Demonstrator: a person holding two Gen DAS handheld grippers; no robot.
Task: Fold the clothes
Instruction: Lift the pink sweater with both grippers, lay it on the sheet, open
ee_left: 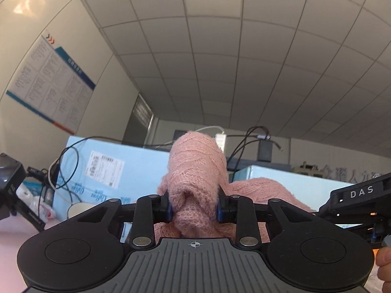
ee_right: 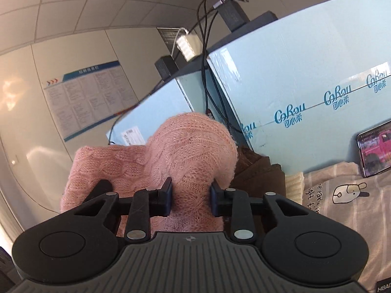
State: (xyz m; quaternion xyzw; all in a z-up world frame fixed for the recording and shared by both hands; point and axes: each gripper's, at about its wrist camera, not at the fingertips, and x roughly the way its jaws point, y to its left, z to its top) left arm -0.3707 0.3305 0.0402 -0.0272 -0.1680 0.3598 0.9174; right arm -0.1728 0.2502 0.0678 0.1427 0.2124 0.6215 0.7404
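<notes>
Light blue cardboard boxes (ee_right: pixel 305 78) stand behind everything. Left tongs (ee_left: pixel 194 206) are clamped on a bunched fold of the pink knit sweater (ee_left: pixel 195 171), right tongs (ee_right: pixel 191 199) pinch another bunch, both raised up off the pile.

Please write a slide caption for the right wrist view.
Right hand-held gripper shut on a pink knit sweater, light-blue boxes behind.

a pale pink surface (ee_left: pixel 9 234) shows at the left wrist view's lower left, with a white paper cup (ee_left: pixel 77 209) and crumpled plastic wrap (ee_left: pixel 36 204) on it. light blue cartons (ee_right: pixel 305 78) stand behind. on the right, striped beige cloth (ee_right: pixel 342 210) lies spread, a phone (ee_right: pixel 375 147) propped at its back.
</notes>
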